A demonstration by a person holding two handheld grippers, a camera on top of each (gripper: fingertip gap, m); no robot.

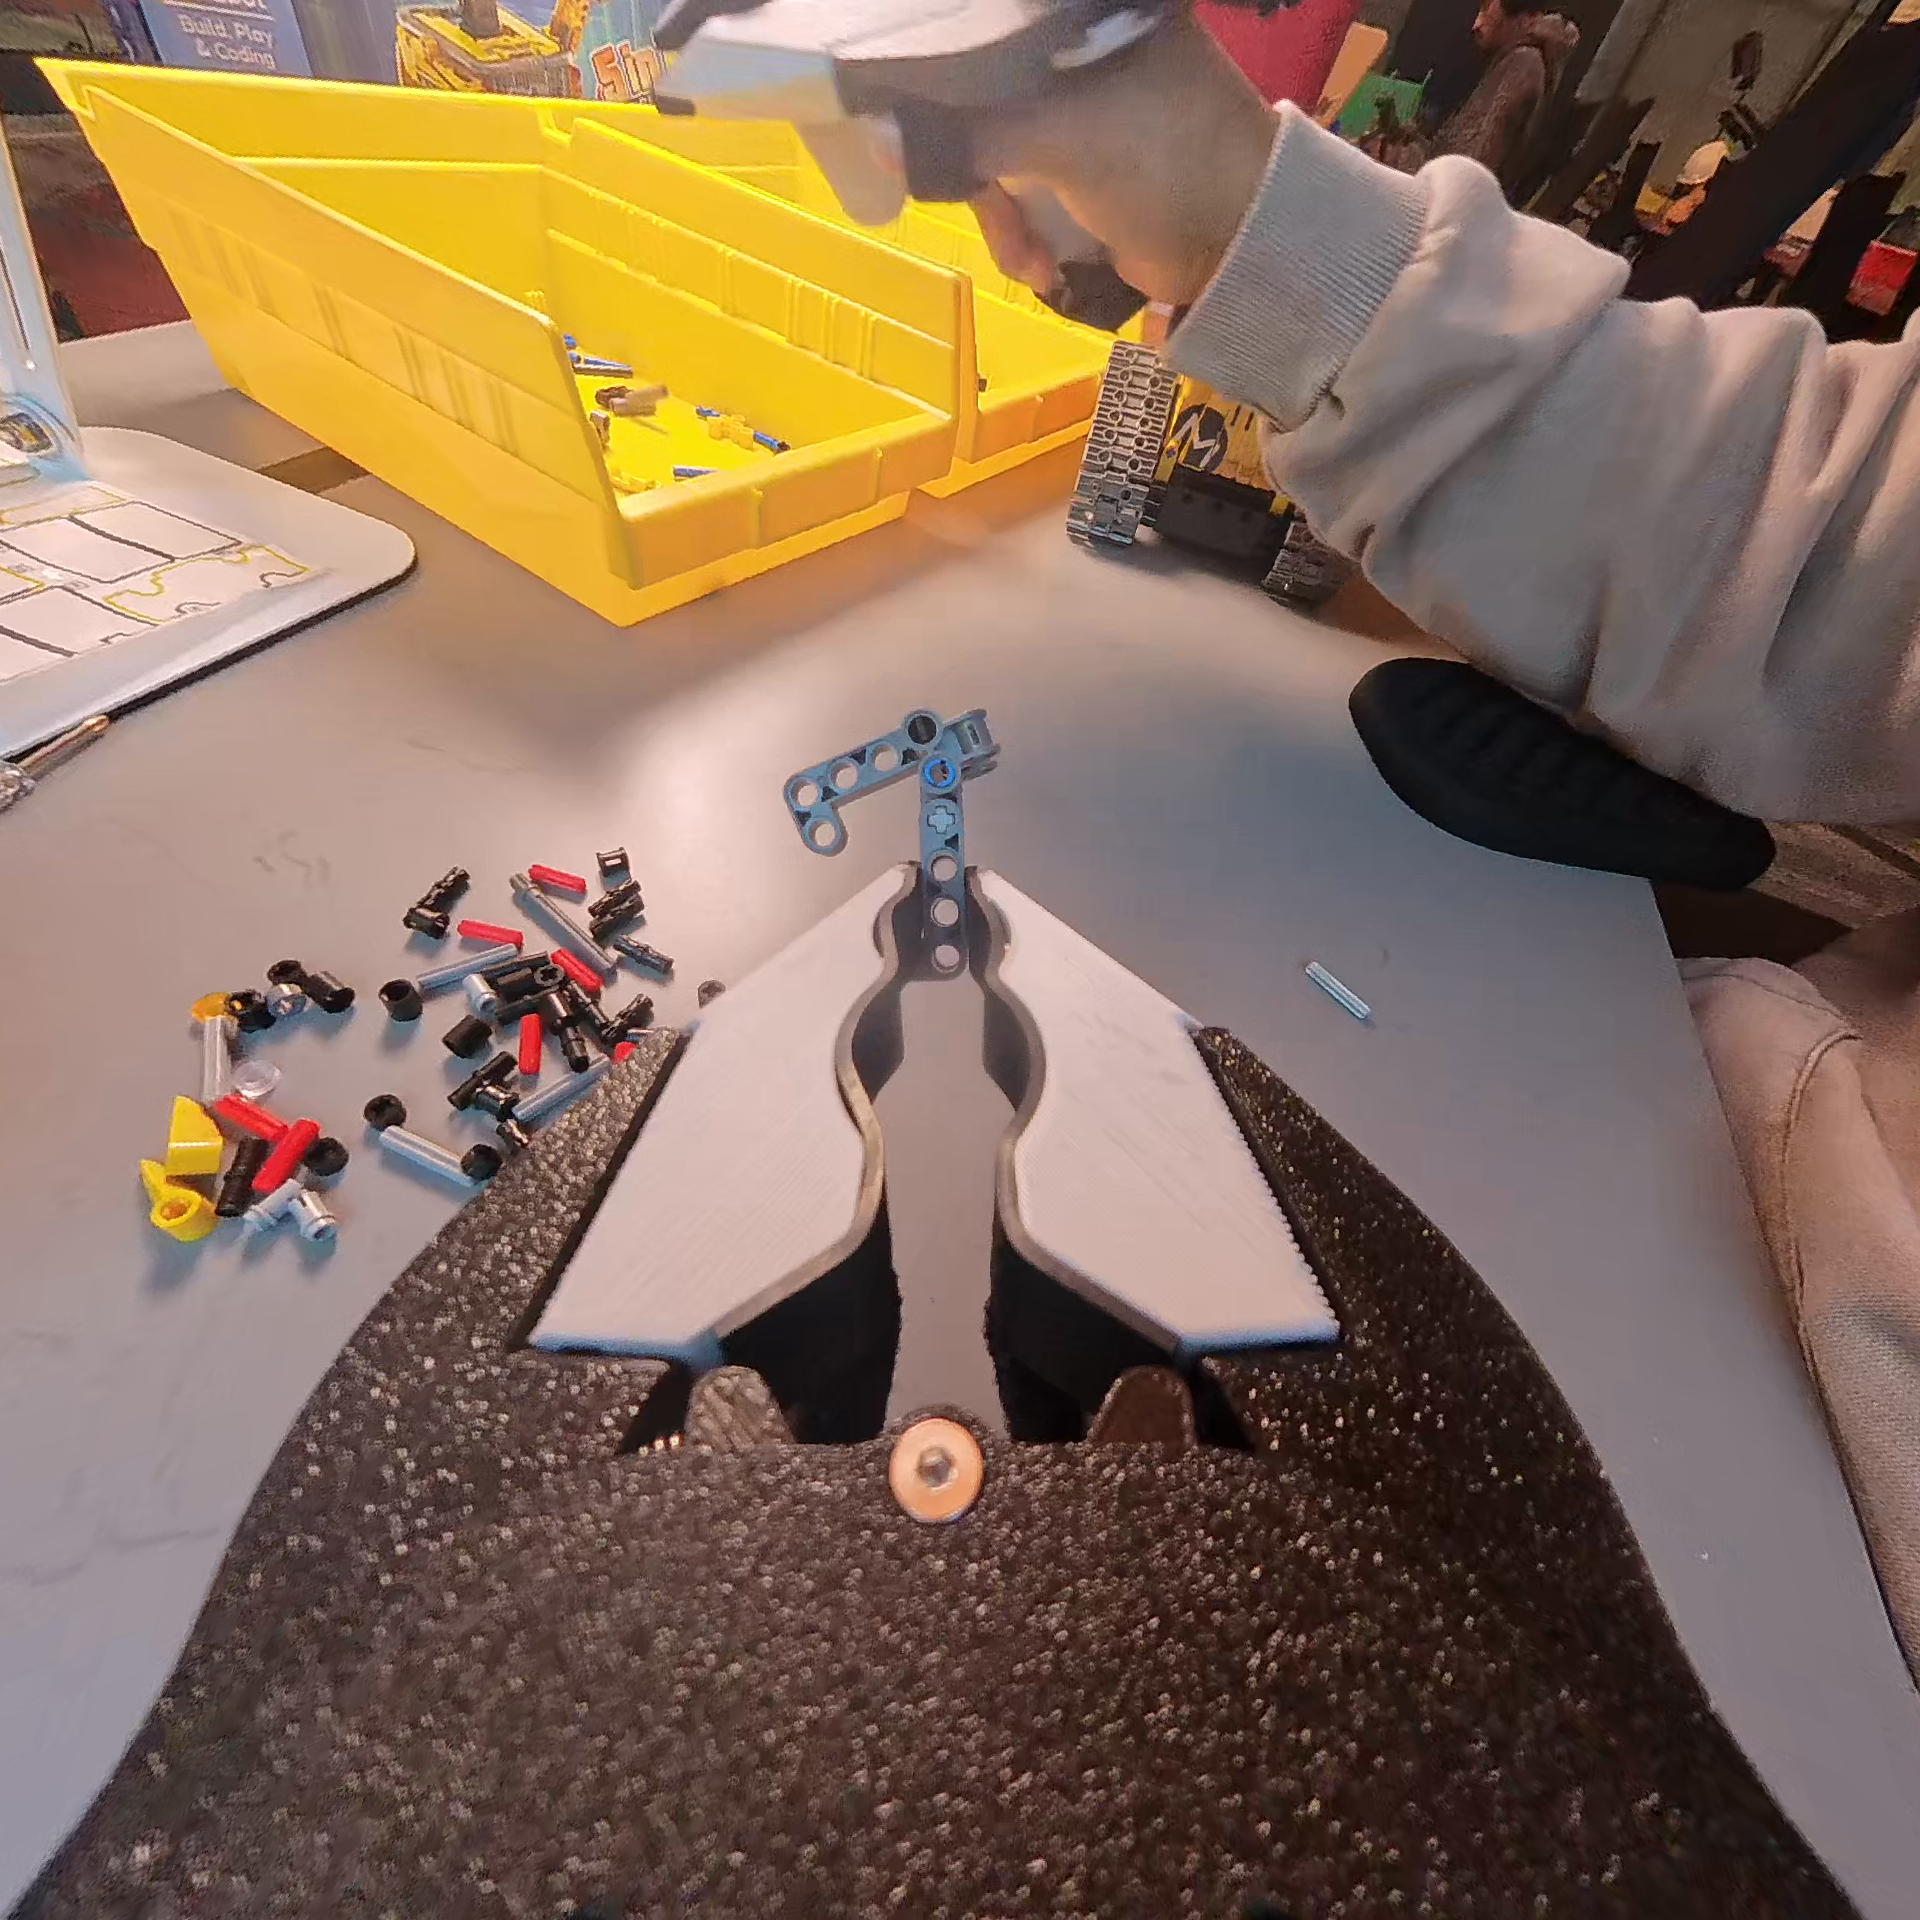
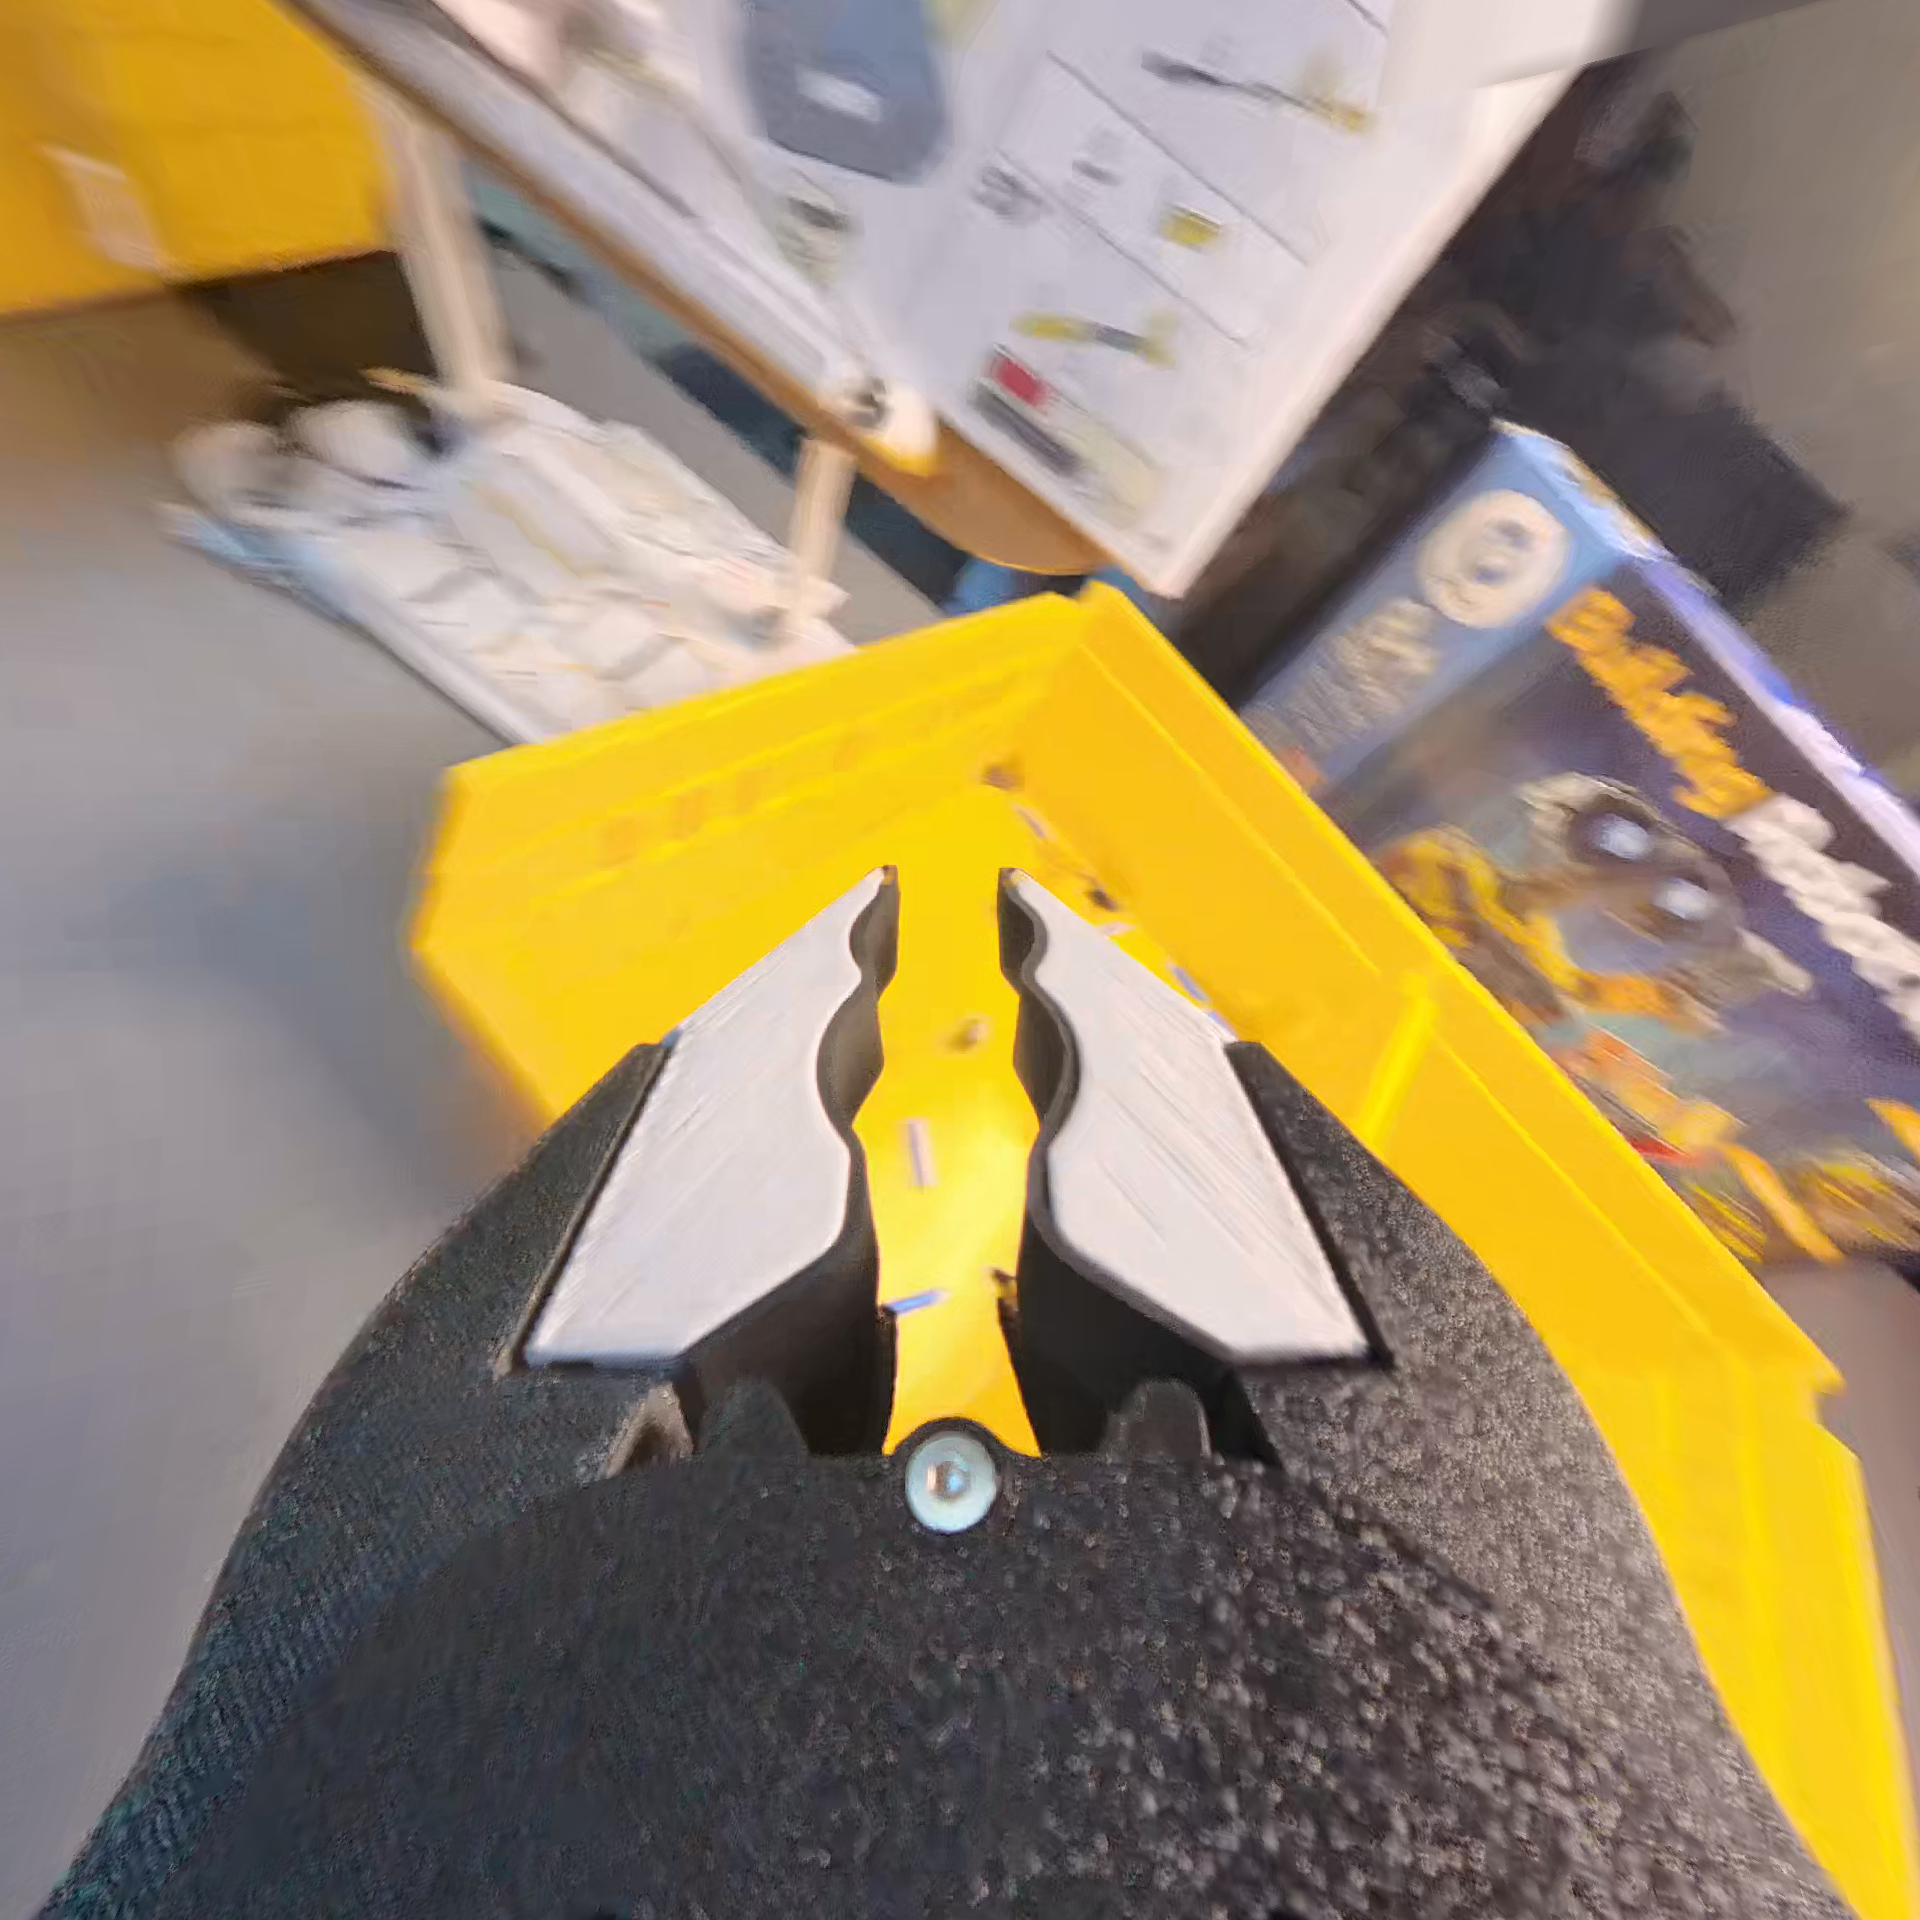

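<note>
— What's the left gripper [image 1: 943, 883] got?

— Its two fingers are pinched onto a grey holed beam [image 1: 943, 894], which stands up between the tips. An L-shaped grey piece [image 1: 844, 781] is pinned to the top of that beam and hangs off to the left, clear of the grey table [image 1: 1143, 727].

— And around it?

— A scatter of small black, red and grey pins [image 1: 499, 997] lies on the table just to its left, and a single pale rod [image 1: 1337, 990] lies off to its right. Farther back sit yellow bins [image 1: 665, 540] and a tracked yellow model [image 1: 1174, 457].

— The right gripper [image 2: 943, 883]?

— Fingers slightly apart, nothing between them, hovering over the inside of a yellow bin [image 2: 727, 790] with a few tiny parts on its floor. That view is blurred, so I can't name those parts.
</note>
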